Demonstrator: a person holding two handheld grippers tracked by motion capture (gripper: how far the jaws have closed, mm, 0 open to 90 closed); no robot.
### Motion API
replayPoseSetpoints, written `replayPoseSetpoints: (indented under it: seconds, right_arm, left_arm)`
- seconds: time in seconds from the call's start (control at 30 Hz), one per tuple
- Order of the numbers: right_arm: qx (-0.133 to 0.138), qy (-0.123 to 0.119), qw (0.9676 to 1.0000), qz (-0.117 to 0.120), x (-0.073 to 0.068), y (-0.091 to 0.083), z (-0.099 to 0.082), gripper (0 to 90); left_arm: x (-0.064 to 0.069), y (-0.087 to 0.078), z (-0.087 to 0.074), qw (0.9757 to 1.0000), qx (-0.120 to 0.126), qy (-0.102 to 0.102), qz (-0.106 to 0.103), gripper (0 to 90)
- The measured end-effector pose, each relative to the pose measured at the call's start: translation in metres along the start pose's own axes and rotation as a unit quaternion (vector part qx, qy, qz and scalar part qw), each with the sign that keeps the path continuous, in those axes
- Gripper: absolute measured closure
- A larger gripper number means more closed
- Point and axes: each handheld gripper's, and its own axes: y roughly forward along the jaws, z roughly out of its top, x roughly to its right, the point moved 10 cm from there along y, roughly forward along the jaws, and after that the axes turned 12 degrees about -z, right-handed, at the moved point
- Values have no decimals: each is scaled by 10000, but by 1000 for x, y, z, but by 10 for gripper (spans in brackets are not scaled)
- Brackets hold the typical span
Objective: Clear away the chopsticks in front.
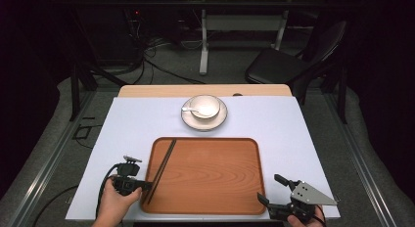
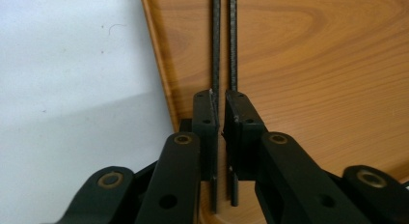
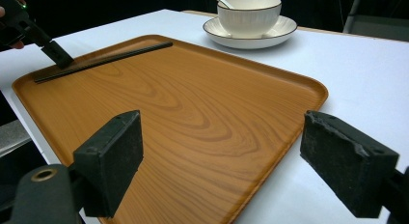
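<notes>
- Nearest the high view's camera: two hands at the table's front edge, each holding a gripper. The right gripper point(image 1: 268, 189) hangs off the tray's near right corner, jaws spread wide with nothing between them; in the right gripper view its two pads frame bare tray and cloth.
- The left gripper point(image 1: 147, 186) sits at the tray's near left corner. In the left gripper view its jaws stand almost together, a thin slit between them, pressed down over the near ends of the chopsticks point(image 2: 223, 45).
- The chopsticks, a black pair, lie side by side on the wooden tray point(image 1: 215, 178) along its left rim, running away from the left gripper.
- Beyond the tray, on the white table cover point(image 1: 274, 124), a white bowl point(image 1: 205, 106) stands on a saucer point(image 1: 219, 120) with a white spoon point(image 1: 190, 110) resting in it.
- Progress, as a judgement: the chopsticks are laid in the tray; the bowl set is still outside it, apparently the remaining work.
- No brand, label or writing is legible.
</notes>
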Motion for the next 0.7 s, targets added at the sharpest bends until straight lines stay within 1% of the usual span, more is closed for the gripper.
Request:
replayPoseSetpoints:
  seconds: [0.1,0.23,0.43,0.47,0.5,0.53,0.57,0.6,0.63,0.67,0.7]
  right_arm:
    - [-3,2,10000,4,0,0,0,146]
    - [0,1,10000,2,0,0,0,146]
    - [2,-22,10000,10,0,0,0,146]
    - [1,-14,10000,4,0,0,0,146]
    - [1,-14,10000,4,0,0,0,146]
    - [-1,-15,10000,5,0,0,0,146]
    - [-9,-11,10000,-2,0,0,0,146]
    - [-12,-10,10000,-2,0,0,0,146]
    - [-13,-13,10000,2,0,0,0,146]
    - [-16,-14,10000,6,0,0,-1,146]
    - [-14,-17,10000,6,0,1,-1,146]
  left_arm:
    - [0,0,0,10000,5,19,32,823]
    - [1,-2,1,9999,30,104,94,813]
    - [-1,-7,5,9996,98,192,186,759]
    - [-1,-9,7,9994,164,228,208,734]
    - [-1,-9,7,9994,164,228,208,718]
    - [-2,-12,10,9991,254,258,214,692]
    - [-2,-12,10,9991,254,258,214,675]
    - [-2,-15,14,9988,359,271,194,655]
    - [-2,-16,16,9986,414,277,173,644]
    - [-2,-16,16,9986,414,277,173,633]
    - [-3,-19,19,9984,491,255,123,616]
